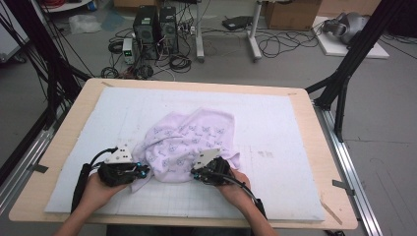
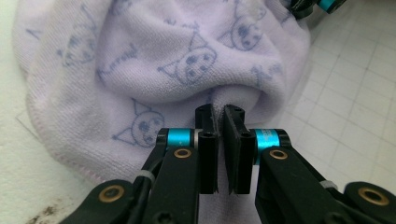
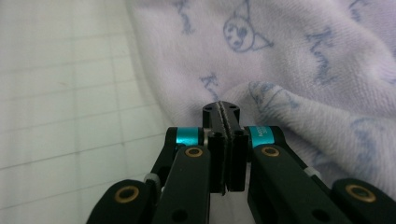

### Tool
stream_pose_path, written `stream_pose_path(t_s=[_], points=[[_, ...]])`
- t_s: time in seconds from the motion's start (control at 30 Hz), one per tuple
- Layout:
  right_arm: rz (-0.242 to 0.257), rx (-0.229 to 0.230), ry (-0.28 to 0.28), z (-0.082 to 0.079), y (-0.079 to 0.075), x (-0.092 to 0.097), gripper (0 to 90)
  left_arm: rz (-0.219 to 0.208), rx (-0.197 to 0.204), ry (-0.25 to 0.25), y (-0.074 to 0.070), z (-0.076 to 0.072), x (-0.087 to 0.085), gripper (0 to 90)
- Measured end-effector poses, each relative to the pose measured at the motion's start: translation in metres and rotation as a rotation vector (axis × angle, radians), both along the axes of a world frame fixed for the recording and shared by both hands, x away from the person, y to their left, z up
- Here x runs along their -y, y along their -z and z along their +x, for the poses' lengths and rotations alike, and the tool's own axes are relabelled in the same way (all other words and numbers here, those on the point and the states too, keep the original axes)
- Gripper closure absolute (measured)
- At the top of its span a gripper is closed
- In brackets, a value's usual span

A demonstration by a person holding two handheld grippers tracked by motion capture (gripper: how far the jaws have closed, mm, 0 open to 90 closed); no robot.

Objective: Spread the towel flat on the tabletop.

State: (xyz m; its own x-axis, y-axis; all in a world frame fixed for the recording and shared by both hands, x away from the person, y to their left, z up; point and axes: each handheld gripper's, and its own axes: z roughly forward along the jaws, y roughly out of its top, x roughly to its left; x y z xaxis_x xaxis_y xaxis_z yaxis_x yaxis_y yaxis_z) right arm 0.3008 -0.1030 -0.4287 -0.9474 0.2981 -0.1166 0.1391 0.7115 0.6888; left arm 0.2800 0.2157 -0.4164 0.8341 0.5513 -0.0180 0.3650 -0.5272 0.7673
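Towel (image 1: 189,140) — lilac, printed with blue cartoon faces, crumpled in a heap on the white mat (image 1: 275,142), toward the table's (image 1: 69,128) near edge and left of centre. Left gripper (image 1: 142,171) at the heap's near-left edge, jaws clamped on a fold of towel. Right gripper (image 1: 195,173) at its near-right edge — jaws pressed together, tips against the cloth; whether cloth is caught between them cannot be told.
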Motion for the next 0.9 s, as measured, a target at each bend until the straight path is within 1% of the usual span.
stream_pose_path(t_s=[0.03, 0.07, 0.13, 0.17, 0.2, 0.23, 0.27, 0.3, 0.43, 0.47, 0.53, 0.6, 0.63, 0.67, 0.7, 0.77, 0.87, 0.9], points=[[0.02, 0.006, -0.002, -0.003, -0.006, 0.005, 90.0, -0.005, 0.007, -0.002, -0.002, -0.001, -0.001, 84.3], [0.02, 0.006, -0.002, -0.003, -0.006, 0.005, 90.0, -0.007, 0.012, -0.002, -0.004, -0.002, -0.002, 84.3], [0.027, 0.023, 0.002, -0.007, -0.011, 0.01, 90.0, -0.009, 0.019, -0.006, -0.007, -0.003, -0.004, 84.3], [0.034, 0.025, -0.009, -0.009, -0.013, 0.014, 88.8, -0.012, 0.02, -0.01, -0.008, -0.002, -0.004, 84.3], [0.029, 0.025, -0.007, -0.009, -0.012, 0.014, 81.5, -0.009, 0.019, -0.008, -0.008, -0.002, -0.005, 84.3], [0.029, 0.025, -0.007, -0.009, -0.012, 0.014, 81.5, -0.014, 0.018, -0.014, -0.007, -0.002, -0.005, 84.3], [0.019, 0.032, 0.002, -0.009, -0.011, 0.014, 75.4, -0.014, 0.014, -0.014, -0.006, -0.001, -0.004, 84.3], [0.02, 0.017, -0.001, -0.007, -0.008, 0.013, 71.2, -0.017, 0.012, -0.017, -0.005, -0.001, -0.004, 84.3], [-0.015, 0.023, -0.012, -0.006, -0.001, 0.005, 65.1, -0.014, 0.007, -0.009, -0.002, 0.001, -0.001, 84.2], [-0.018, 0.014, -0.01, -0.005, 0.002, 0.003, 64.9, -0.017, 0.003, -0.012, -0.002, 0.002, 0.0, 84.2], [-0.036, 0.003, -0.01, -0.001, 0.007, -0.001, 65.2, -0.015, 0.004, -0.007, -0.002, 0.003, 0.0, 84.2], [-0.032, -0.004, -0.008, 0.001, 0.009, -0.003, 66.4, -0.014, 0.003, -0.006, -0.001, 0.003, 0.001, 84.2], [-0.027, -0.017, -0.008, 0.001, 0.009, -0.002, 68.4, -0.014, 0.002, -0.004, 0.0, 0.003, 0.001, 84.2], [-0.025, -0.024, -0.01, 0.001, 0.009, -0.002, 73.0, -0.012, 0.001, -0.004, 0.001, 0.003, 0.002, 84.3], [-0.044, 0.004, -0.013, 0.0, 0.008, -0.003, 82.6, -0.008, -0.003, 0.001, 0.002, 0.003, 0.002, 84.3], [-0.046, 0.008, -0.019, 0.0, 0.008, -0.003, 83.9, -0.009, -0.004, 0.0, 0.002, 0.002, 0.003, 84.3], [-0.017, -0.029, -0.01, 0.004, 0.007, 0.002, 85.1, -0.011, -0.001, 0.003, 0.0, -0.001, 0.002, 84.4], [-0.013, -0.028, -0.008, 0.004, 0.006, 0.003, 85.2, -0.009, 0.004, 0.003, -0.001, -0.002, 0.0, 84.4]])
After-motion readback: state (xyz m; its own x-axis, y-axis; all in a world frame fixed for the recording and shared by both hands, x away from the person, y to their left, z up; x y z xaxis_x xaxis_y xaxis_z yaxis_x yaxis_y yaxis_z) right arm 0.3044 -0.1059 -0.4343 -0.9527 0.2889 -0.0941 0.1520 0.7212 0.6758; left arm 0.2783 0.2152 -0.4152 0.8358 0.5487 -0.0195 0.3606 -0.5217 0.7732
